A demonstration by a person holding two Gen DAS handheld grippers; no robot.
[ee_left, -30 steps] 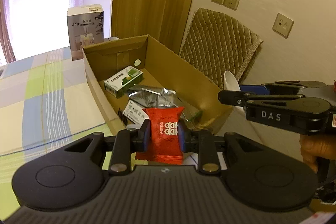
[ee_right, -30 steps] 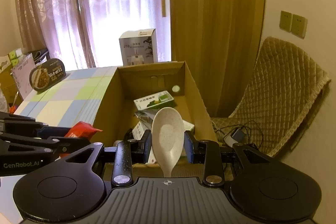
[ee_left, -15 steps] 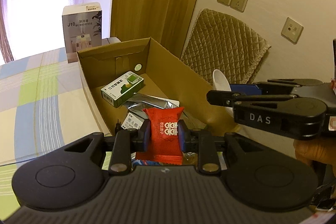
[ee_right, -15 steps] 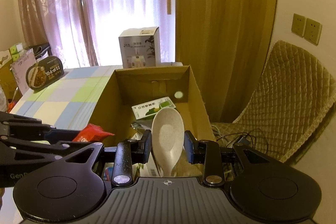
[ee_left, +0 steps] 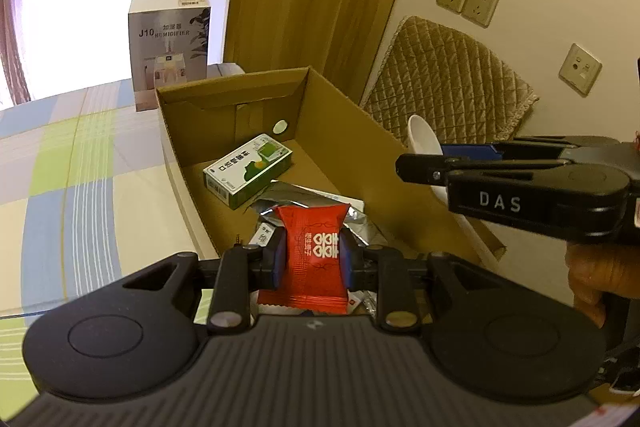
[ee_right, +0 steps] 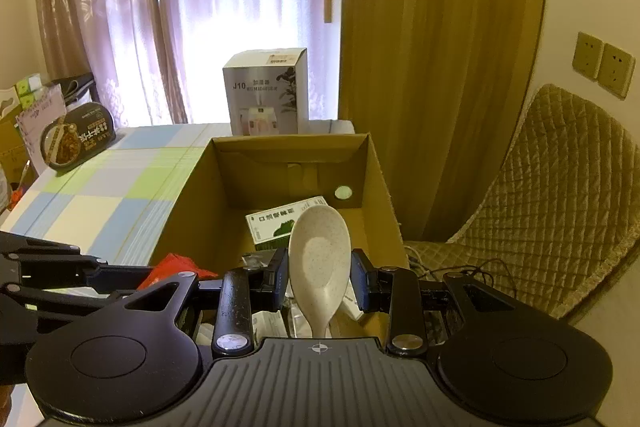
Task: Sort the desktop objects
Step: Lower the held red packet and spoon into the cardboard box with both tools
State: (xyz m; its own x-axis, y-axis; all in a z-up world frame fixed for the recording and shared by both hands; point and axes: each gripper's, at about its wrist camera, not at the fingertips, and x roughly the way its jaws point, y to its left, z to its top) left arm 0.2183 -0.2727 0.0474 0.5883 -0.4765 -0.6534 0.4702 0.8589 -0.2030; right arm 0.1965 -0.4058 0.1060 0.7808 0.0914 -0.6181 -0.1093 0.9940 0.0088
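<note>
red and shiny, the candy packet (ee_left: pixel 315 259) sat squeezed between the two fingers of the left gripper (ee_left: pixel 314 258), which was clamped on it. it hung just over the near end of the brown cardboard box (ee_left: pixel 352 151). at about 3 o'clock from it in the left view was the right gripper (ee_right: pixel 319 273), clamped on a white spoon (ee_right: pixel 320 261) with its bowl pointing up. the spoon was over the near end of the box too. inside the box, toward 12 o'clock, lay a green and white carton (ee_left: pixel 248 169), and a silver foil bag (ee_left: pixel 304 199) lay closer in. behind the box, at 11 o'clock, a humidifier box (ee_left: pixel 170 47) stood upright on the checked tablecloth (ee_left: pixel 72 167).
</note>
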